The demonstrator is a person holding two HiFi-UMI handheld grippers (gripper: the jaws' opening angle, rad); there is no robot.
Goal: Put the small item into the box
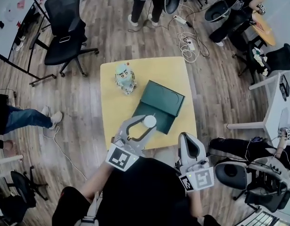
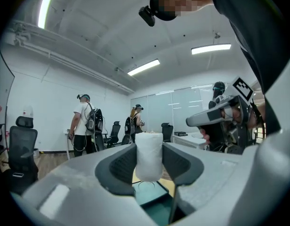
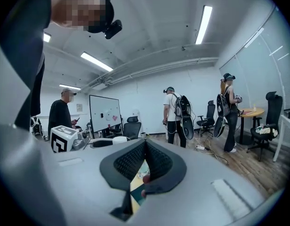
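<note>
A small white cylinder [image 1: 149, 121] sits pinched between the jaws of my left gripper [image 1: 146, 122], over the near edge of the dark green box [image 1: 159, 106] on the yellow table [image 1: 112, 117]. In the left gripper view the cylinder [image 2: 149, 154] stands upright between both pads, with the green box [image 2: 157, 204] below it. My right gripper [image 1: 186, 136] hovers at the table's near right corner, beside the box, with its jaws shut and nothing held. In the right gripper view its tips [image 3: 145, 144] meet, and the white cylinder [image 3: 119, 139] shows to the left.
A teal and white toy figure [image 1: 125, 78] stands on the table's far left part. A black office chair [image 1: 66, 26] and floor cables [image 1: 189, 45] lie beyond the table. A person's legs [image 1: 27, 118] are at the left, more chairs and desks at the right.
</note>
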